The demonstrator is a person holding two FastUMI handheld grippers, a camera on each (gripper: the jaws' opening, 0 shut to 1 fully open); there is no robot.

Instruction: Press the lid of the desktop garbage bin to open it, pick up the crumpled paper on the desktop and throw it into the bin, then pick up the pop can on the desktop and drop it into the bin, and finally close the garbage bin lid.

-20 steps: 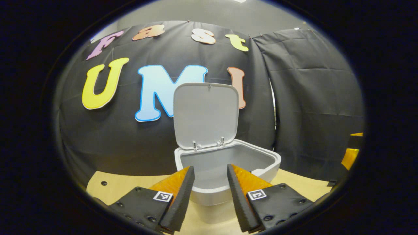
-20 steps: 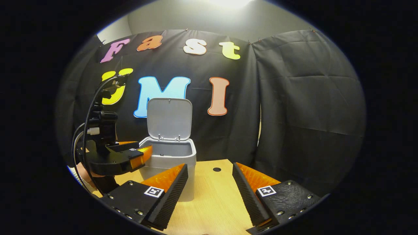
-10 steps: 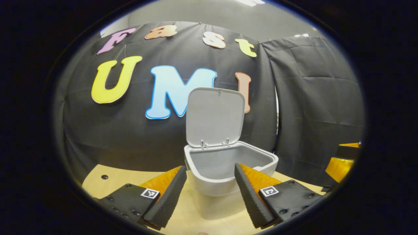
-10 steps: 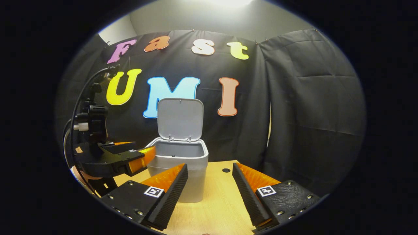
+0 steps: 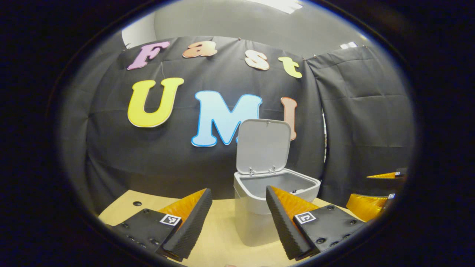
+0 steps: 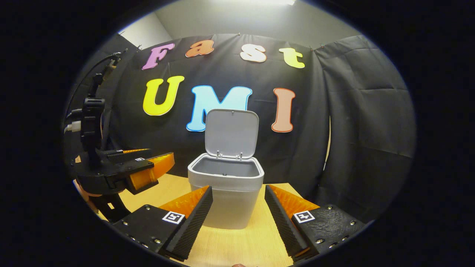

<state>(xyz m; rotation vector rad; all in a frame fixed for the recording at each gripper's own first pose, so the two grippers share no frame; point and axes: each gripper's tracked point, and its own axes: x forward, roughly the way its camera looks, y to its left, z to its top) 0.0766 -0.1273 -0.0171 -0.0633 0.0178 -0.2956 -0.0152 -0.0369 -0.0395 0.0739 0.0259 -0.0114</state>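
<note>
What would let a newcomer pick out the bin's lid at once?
Start at the wooden table before the black cloth wall. On it stands a light grey bin. The lid is the flat rounded panel standing upright on hinges at the bin's back rim, pale against the dark cloth.

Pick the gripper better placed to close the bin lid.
Probably the right gripper: open and empty, it faces the bin head-on, the raised lid centred ahead. The left gripper sits off to one side.
</note>
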